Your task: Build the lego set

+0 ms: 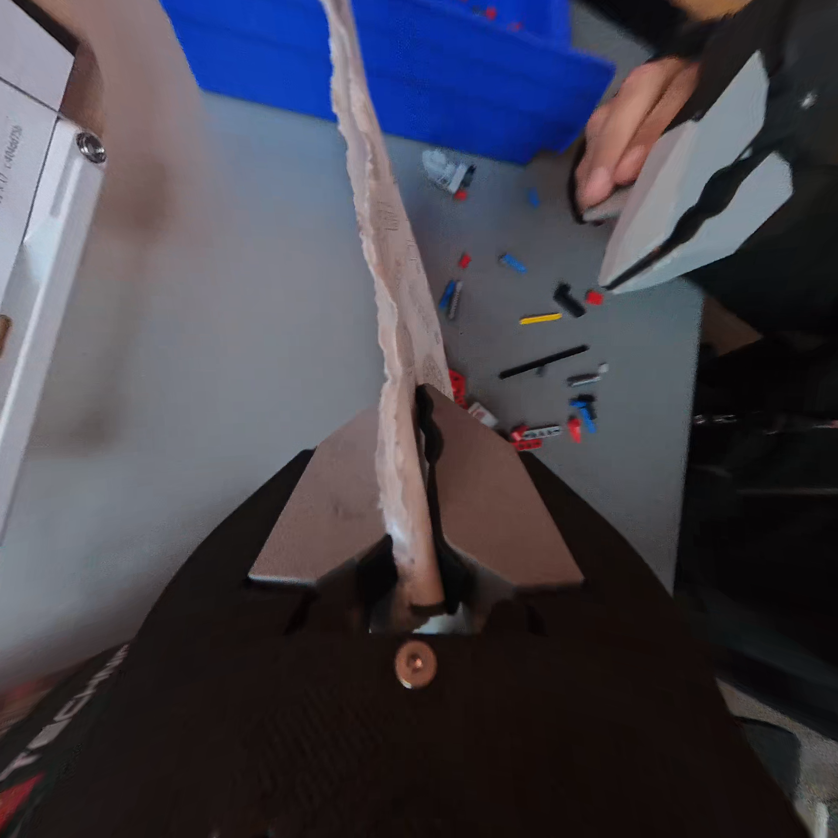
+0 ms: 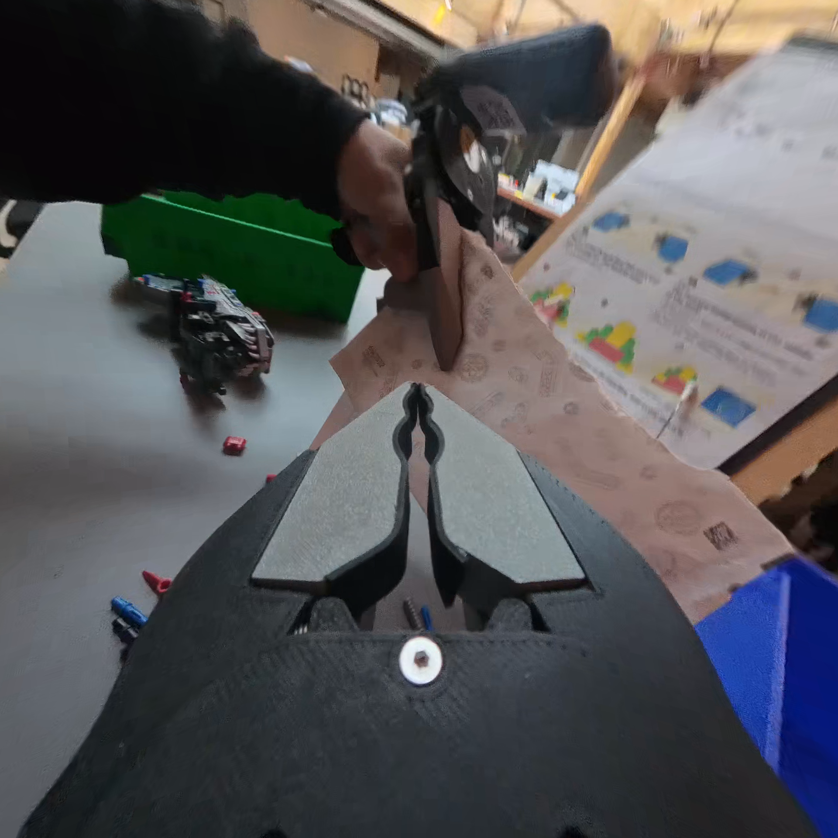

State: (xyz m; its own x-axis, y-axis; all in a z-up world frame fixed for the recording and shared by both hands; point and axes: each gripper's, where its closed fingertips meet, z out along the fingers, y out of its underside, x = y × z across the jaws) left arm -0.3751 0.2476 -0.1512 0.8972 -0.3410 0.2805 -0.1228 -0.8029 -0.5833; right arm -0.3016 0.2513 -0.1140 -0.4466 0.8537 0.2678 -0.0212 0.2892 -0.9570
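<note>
Left wrist view: we see our left gripper (image 1: 419, 394) clamped on a torn, pale brown printed paper bag (image 1: 385, 254) w/ ragged edges, which rises edge-on from between the jaws toward the top of frame. Right of the bag, small loose lego pieces lie scattered on the grey tabletop (image 1: 226, 317): a yellow bar (image 1: 539, 319), a long black axle (image 1: 543, 361), red, blue & black bits, blurred. Behind the bag sits a blue plastic bin (image 1: 453, 77); left of it, a white box (image 1: 31, 217). Far right of the bag, our right gripper (image 1: 607, 285) hangs over the pieces, its grey jaws together, held by a hand (image 1: 635, 136). Right wrist view: the right gripper (image 2: 417, 385) has its jaws together at the tips w/ nothing between them; the bag (image 2: 567, 408) spreads just behind the tips. The left gripper (image 2: 446, 358) pinches the bag's upper part, gripped by a hand (image 2: 376, 204) in a black sleeve. Left of the bag, a partly built dark lego model (image 2: 222, 331) lies on the table in front of a green plastic bin (image 2: 236, 254); a small red piece (image 2: 234, 445) lies nearer us. Right of the bag stands an instruction sheet w/ coloured brick drawings (image 2: 703, 294), blurred; below it, the blue bin's corner (image 2: 784, 657).
</note>
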